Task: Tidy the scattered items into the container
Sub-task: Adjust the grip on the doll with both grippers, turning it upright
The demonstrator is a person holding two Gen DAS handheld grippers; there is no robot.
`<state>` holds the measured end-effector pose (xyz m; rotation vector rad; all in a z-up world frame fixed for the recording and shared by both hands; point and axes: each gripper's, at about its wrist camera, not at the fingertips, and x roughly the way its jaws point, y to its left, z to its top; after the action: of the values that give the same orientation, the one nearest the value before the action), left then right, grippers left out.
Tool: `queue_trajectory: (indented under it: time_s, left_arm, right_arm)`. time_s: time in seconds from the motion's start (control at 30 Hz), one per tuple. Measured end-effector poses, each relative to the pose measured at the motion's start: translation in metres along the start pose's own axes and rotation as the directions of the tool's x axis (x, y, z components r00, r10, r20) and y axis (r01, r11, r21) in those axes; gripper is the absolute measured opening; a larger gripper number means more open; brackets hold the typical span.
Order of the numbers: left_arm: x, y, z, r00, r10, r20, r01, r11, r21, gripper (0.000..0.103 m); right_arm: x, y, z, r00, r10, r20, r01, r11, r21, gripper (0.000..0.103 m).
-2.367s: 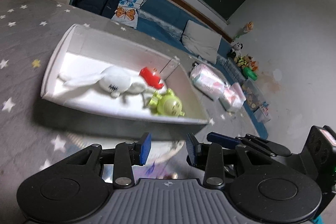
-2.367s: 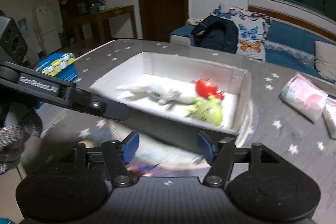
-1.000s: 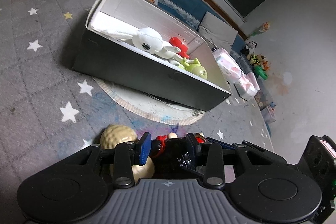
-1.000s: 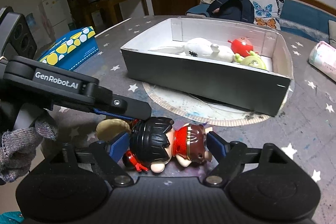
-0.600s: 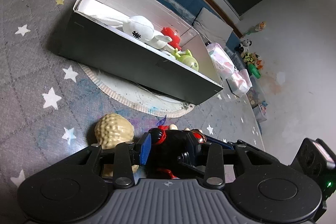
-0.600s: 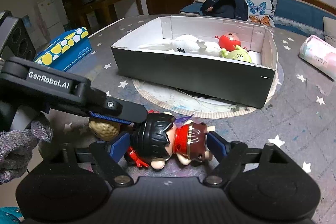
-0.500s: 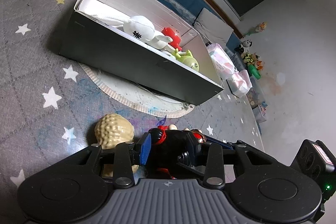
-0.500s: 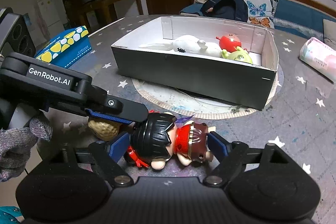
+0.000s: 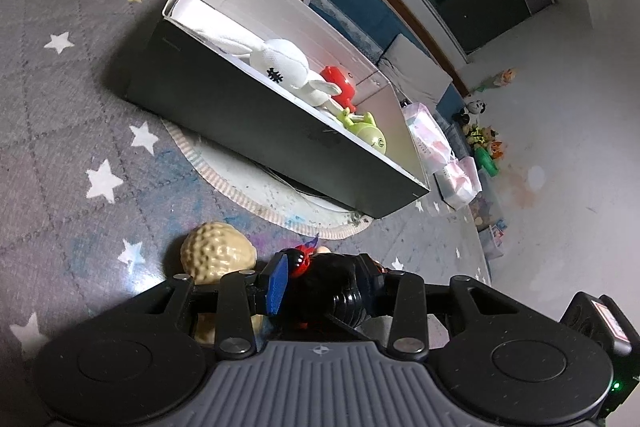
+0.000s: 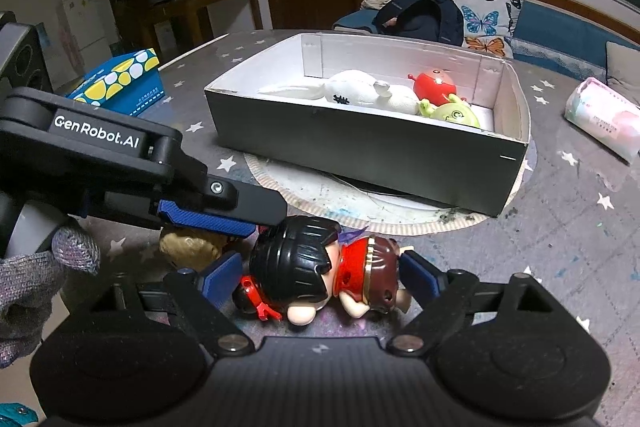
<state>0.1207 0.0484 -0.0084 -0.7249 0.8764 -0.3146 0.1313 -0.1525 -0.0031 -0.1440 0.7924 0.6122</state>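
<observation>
Blue pads on the right gripper (image 10: 320,273) spread apart, one just off the head end and one just off the feet end of the doll (image 10: 304,263), small gap on both sides as far as visible. Doll flat on its side on the grey star-print cloth (image 10: 580,247), black hair, red top, brown skirt, outside the box. Left gripper (image 9: 322,279) coming in from the side around the same black-haired head, held in a grey gloved hand (image 10: 40,267); can't tell if those pads are actually squeezing or just sitting beside it. Bumpy beige ball toy (image 9: 218,255) right next to the doll, partly tucked under the left fingers. Further out, dark box (image 10: 360,151) with a white inside, sitting on a round mat (image 10: 320,195). Already in there: white plush rabbit (image 10: 360,91), red toy (image 10: 434,85), green toy (image 10: 452,113) bunched toward one end. Blue-and-yellow carton (image 10: 120,79) and pink pack (image 10: 600,119) off to either side
</observation>
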Motion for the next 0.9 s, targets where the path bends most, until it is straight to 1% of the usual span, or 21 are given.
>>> queue_trajectory:
  time_s: [0.17,0.23,0.27,0.43,0.57,0.63,0.7,0.8,0.9]
  left_arm:
    - [0.001,-0.006,-0.003,1.0,0.006,-0.008,-0.006,0.999,0.035,0.04]
    - [0.001,-0.008,-0.004,1.0,0.002,-0.018,-0.001,0.999,0.051,0.04]
    - [0.001,-0.009,-0.005,1.0,-0.006,-0.024,0.008,0.998,0.055,0.041]
    - [0.001,-0.009,-0.005,0.999,-0.019,-0.03,0.021,0.998,0.052,0.041]
    - [0.001,-0.013,-0.006,0.999,-0.028,-0.041,0.03,0.998,0.057,0.041]
    - [-0.001,-0.016,-0.006,0.998,-0.04,-0.038,0.042,0.997,0.061,0.041]
    - [-0.004,-0.02,-0.004,0.998,-0.051,-0.028,0.052,0.997,0.059,0.043]
    - [-0.007,-0.023,0.001,0.998,-0.062,-0.014,0.063,0.996,0.064,0.044]
    - [0.001,-0.019,0.003,0.997,-0.057,-0.044,0.059,0.998,0.038,0.043]
  right_arm:
    - [0.001,0.003,0.0,1.0,-0.019,0.006,0.019,1.0,-0.016,0.087]
    - [-0.001,0.004,0.0,1.0,-0.021,0.011,0.021,1.0,-0.02,0.084]
    - [-0.002,0.004,0.0,1.0,-0.025,0.018,0.025,0.999,-0.022,0.08]
    - [-0.005,-0.001,0.001,1.0,-0.011,0.013,0.011,1.0,-0.003,0.08]
    - [-0.008,0.001,0.001,0.999,-0.031,0.019,0.031,0.999,-0.026,0.079]
    - [-0.012,0.0,0.003,0.999,-0.031,0.031,0.032,0.999,-0.026,0.074]
    - [-0.019,-0.003,0.008,0.999,-0.02,0.046,0.021,1.0,-0.011,0.063]
    - [-0.026,-0.007,0.017,0.998,-0.019,0.058,0.019,1.0,-0.008,0.06]
    - [-0.019,-0.01,0.016,0.999,-0.018,0.03,0.018,1.0,-0.003,0.059]
